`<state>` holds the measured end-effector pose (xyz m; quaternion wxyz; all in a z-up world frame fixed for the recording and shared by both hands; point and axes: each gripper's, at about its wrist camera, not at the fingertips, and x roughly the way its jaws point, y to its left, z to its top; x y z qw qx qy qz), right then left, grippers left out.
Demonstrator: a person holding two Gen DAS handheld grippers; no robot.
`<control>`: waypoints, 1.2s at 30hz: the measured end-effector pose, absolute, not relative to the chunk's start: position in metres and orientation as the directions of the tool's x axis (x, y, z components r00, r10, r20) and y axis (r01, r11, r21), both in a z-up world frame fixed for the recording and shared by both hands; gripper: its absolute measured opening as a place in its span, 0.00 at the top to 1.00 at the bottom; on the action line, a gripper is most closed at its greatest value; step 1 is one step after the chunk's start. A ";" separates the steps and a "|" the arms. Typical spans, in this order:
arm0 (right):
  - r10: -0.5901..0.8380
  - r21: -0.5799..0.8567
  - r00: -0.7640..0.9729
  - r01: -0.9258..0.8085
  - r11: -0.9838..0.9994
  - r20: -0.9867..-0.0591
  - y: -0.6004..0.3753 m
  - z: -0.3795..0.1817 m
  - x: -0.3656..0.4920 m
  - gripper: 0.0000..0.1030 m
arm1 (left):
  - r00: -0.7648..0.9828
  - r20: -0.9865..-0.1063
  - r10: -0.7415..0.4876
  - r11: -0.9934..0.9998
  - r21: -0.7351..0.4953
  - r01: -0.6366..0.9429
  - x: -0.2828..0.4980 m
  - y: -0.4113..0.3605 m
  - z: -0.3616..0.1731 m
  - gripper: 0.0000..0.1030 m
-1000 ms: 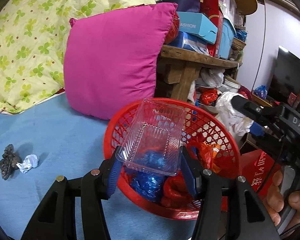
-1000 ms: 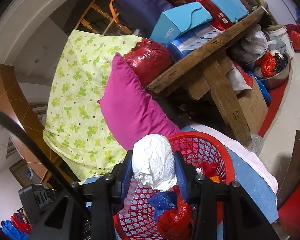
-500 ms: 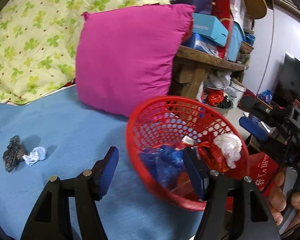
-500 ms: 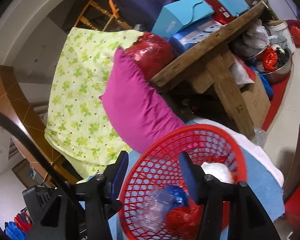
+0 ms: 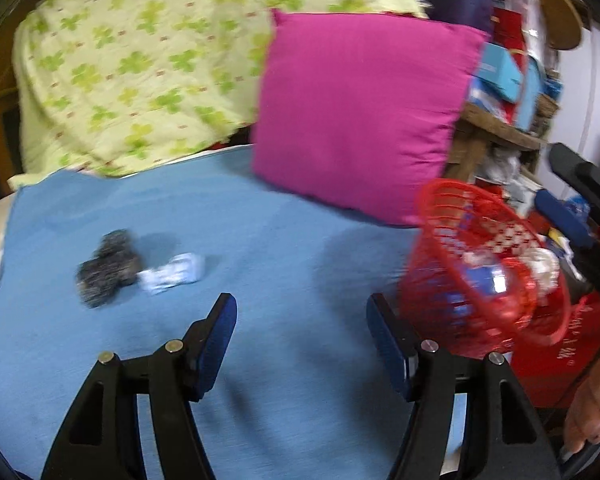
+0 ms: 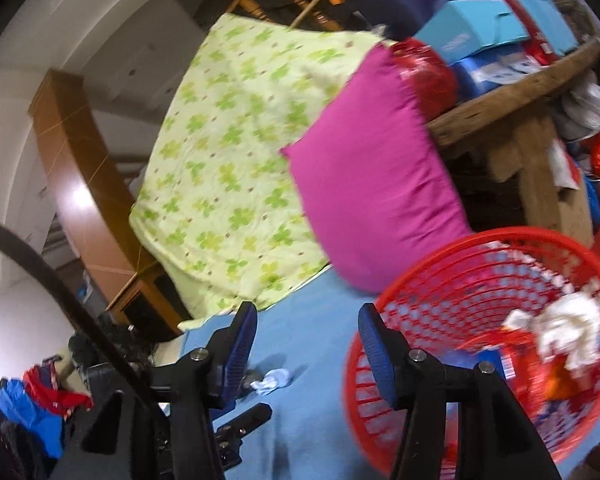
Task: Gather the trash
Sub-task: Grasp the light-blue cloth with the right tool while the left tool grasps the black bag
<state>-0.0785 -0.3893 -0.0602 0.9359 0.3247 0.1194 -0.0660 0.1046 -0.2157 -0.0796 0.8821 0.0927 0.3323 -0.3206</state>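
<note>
A red mesh basket (image 5: 452,216) (image 6: 432,280) stands at the right edge of the blue bed cover (image 5: 284,248), holding a white crumpled wad (image 6: 568,332), blue and red wrappers and clear plastic. On the cover to the left lie a dark crumpled lump (image 5: 106,268) and a small white paper scrap (image 5: 172,274) (image 6: 274,380). My left gripper (image 5: 302,316) is open and empty over the bare cover, right of the scraps. My right gripper (image 6: 308,324) is open and empty, with its right finger in front of the basket's rim.
A magenta pillow (image 5: 360,112) leans behind the basket, beside a green-patterned quilt (image 5: 148,60). A wooden table (image 6: 512,92) piled with boxes stands to the right. A person's hand (image 5: 592,400) shows at the lower right. Clothes lie on the floor (image 6: 40,400).
The left gripper let go of the clear plastic tray and the right let go of the white wad; both now lie in the basket. Both grippers have swung left, away from the basket.
</note>
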 end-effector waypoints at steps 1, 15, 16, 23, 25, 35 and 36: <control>-0.034 0.591 0.963 0.192 0.783 -0.267 -0.384 -0.060 -0.074 0.45 | 0.588 -0.648 -0.484 0.795 -0.046 0.605 0.111 -0.203 -0.080 0.34; 0.243 0.632 0.867 0.103 0.768 -0.436 -0.297 -0.105 0.043 0.41 | 0.696 -0.689 -0.204 0.979 -0.124 0.164 0.205 -0.009 -0.080 0.34; 0.269 0.636 0.843 0.108 0.764 -0.465 -0.290 -0.113 0.060 0.41 | 0.694 -0.691 -0.202 0.979 -0.139 0.147 0.210 -0.001 -0.081 0.34; 0.367 0.680 0.722 0.194 0.707 -0.587 -0.271 -0.172 0.150 0.41 | 0.654 -0.720 -0.232 0.972 -0.203 0.121 0.251 0.013 -0.108 0.34; 0.380 0.704 0.706 0.235 0.671 -0.598 -0.272 -0.188 0.170 0.41 | 0.642 -0.725 -0.251 0.967 -0.215 0.136 0.259 0.009 -0.113 0.34; 0.371 0.753 0.677 0.439 0.490 -0.636 -0.298 -0.254 0.229 0.41 | 0.670 -0.684 -0.289 0.957 -0.209 0.200 0.298 -0.019 -0.122 0.34; 0.365 0.753 0.680 0.443 0.487 -0.636 -0.298 -0.255 0.231 0.42 | 0.664 -0.686 -0.297 0.955 -0.210 0.210 0.303 -0.024 -0.124 0.34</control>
